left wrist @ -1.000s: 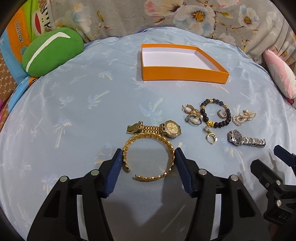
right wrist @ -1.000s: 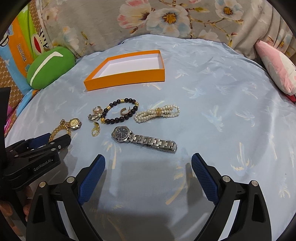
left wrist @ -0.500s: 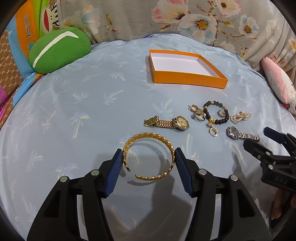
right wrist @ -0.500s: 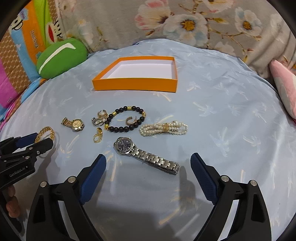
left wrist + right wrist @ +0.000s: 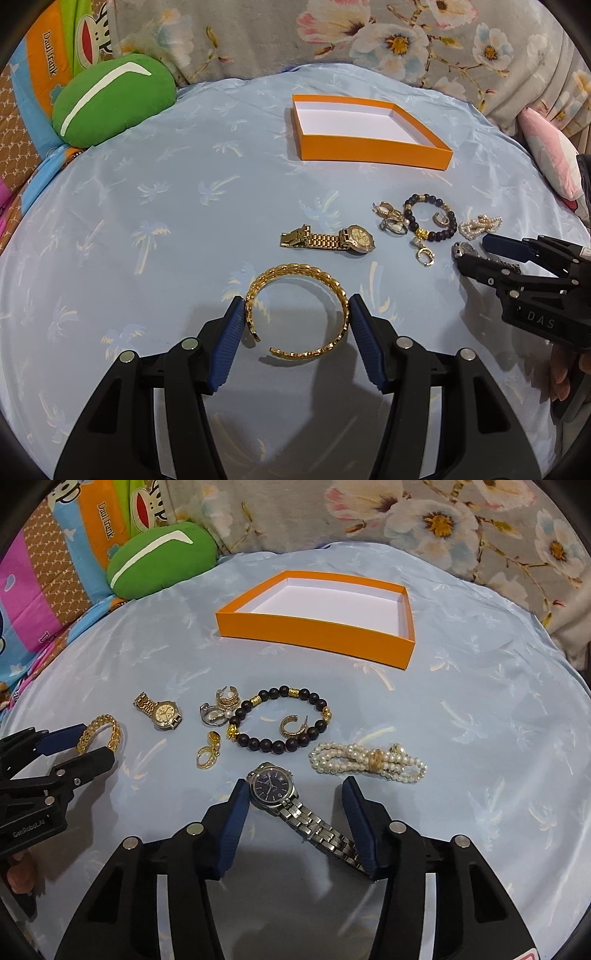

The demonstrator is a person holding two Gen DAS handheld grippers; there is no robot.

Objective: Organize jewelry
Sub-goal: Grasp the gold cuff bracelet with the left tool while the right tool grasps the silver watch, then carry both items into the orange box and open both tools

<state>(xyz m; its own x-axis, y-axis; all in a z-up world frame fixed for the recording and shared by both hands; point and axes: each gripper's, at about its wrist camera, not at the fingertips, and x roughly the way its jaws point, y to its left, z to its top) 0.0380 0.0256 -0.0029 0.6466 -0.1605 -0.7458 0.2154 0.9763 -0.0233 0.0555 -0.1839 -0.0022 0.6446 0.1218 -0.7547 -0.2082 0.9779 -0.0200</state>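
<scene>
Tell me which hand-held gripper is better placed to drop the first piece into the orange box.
Left, probably. The left hand-held gripper already holds the gold bangle. The right hand-held gripper is only straddling the silver watch. The orange box lies straight ahead.

Green cushion (image 5: pixel 110 98), pink pillow (image 5: pixel 550 147), floral fabric (image 5: pixel 369 33)

Black gripper frames, ribbed blue pads (image 5: pixel 226 343), silver screws.

Pale blue palm-print sheet (image 5: pixel 155 206) backed by grey floral fabric (image 5: pixel 258 33).
</scene>
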